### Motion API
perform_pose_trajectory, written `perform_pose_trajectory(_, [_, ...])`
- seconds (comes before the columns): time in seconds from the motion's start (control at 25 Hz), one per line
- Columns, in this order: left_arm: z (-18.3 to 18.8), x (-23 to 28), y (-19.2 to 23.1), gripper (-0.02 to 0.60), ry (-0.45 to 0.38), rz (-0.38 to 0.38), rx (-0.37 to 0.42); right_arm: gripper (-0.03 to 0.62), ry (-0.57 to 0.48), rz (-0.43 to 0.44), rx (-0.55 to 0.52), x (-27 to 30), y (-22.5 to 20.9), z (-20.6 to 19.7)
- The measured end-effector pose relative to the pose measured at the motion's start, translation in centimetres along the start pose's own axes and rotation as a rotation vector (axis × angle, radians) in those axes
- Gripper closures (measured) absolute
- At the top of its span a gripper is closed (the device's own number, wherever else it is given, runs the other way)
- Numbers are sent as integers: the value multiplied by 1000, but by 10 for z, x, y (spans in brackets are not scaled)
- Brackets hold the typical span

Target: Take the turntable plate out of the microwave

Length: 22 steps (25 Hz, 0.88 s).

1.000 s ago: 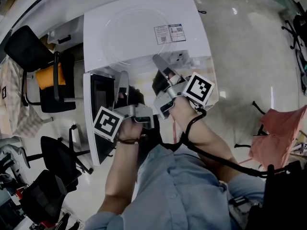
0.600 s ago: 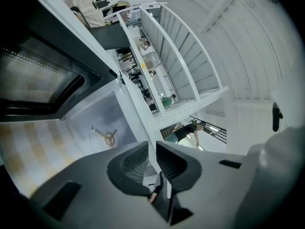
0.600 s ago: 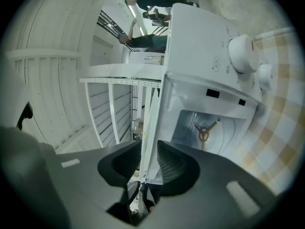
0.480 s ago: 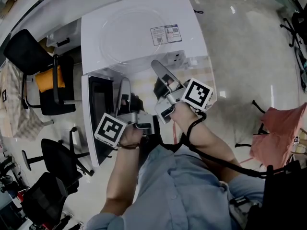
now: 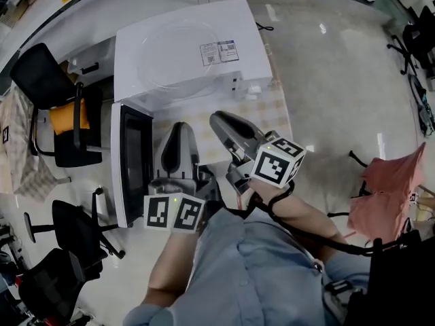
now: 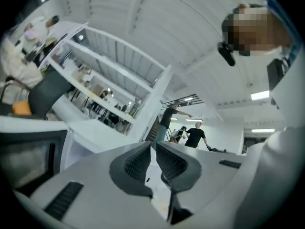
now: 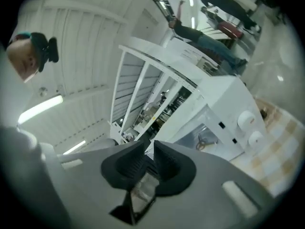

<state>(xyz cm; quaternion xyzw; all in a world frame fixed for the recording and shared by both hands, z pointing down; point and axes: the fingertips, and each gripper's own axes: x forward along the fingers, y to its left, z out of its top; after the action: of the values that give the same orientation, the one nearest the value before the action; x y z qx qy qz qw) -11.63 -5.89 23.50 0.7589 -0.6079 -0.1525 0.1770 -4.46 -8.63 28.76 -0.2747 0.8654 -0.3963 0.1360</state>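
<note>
The clear glass turntable plate (image 5: 173, 56) lies flat on top of the white microwave (image 5: 248, 56), whose door (image 5: 129, 161) hangs open to the left. Both grippers are held level in front of the oven, away from its opening. My left gripper (image 5: 180, 129) (image 6: 153, 144) shows only a thin slit between its pads and holds nothing. My right gripper (image 5: 221, 121) (image 7: 150, 144) is closing, with a narrow gap and nothing between its pads. The right gripper view looks at the microwave's front (image 7: 224, 109) and its two knobs (image 7: 245, 120). The oven's inside is hidden.
The microwave stands on a table with a checked cloth (image 5: 275, 114). Black office chairs (image 5: 58, 114) crowd the left side beyond the open door. A pink cloth (image 5: 387, 189) hangs over something at the right. People stand far off in the left gripper view.
Both grippers have drawn back from the microwave's front towards the person and have risen. Each has rolled, so the left marker cube now faces up.
</note>
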Motion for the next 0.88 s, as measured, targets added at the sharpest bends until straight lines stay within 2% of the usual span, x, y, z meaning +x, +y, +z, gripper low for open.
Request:
perform_pose_trajectory(0.08, [19, -8, -23, 543, -51, -10, 162, 544, 3, 2, -158, -11, 20, 9])
perform_pose_trajectory(0.16, [33, -14, -41, 570, -82, 2, 287, 562, -3, 0, -328, -17, 42, 20])
perform_pose_trajectory(0.28, [47, -22, -58, 574, -106, 42, 378, 562, -30, -3, -538, -23, 72, 37])
perform_pose_trajectory(0.36, [52, -26, -66, 574, -119, 67, 421, 562, -53, 4, -616, -29, 89, 44])
perform_pose_trajectory(0.44, [57, -28, -74, 574, -132, 70, 442, 568, -75, -3, -653, -34, 100, 49])
perform_pose_trajectory(0.52, [60, -31, -81, 574, -140, 64, 440, 591, -86, -9, -683, -39, 108, 50])
perform_pose_trajectory(0.68, [63, -38, -90, 574, -155, 53, 438, 592, -97, -6, -754, -48, 119, 52])
perform_pose_trajectory(0.88, [65, -40, -95, 574, -168, 42, 444, 594, -117, -12, -759, -54, 120, 55])
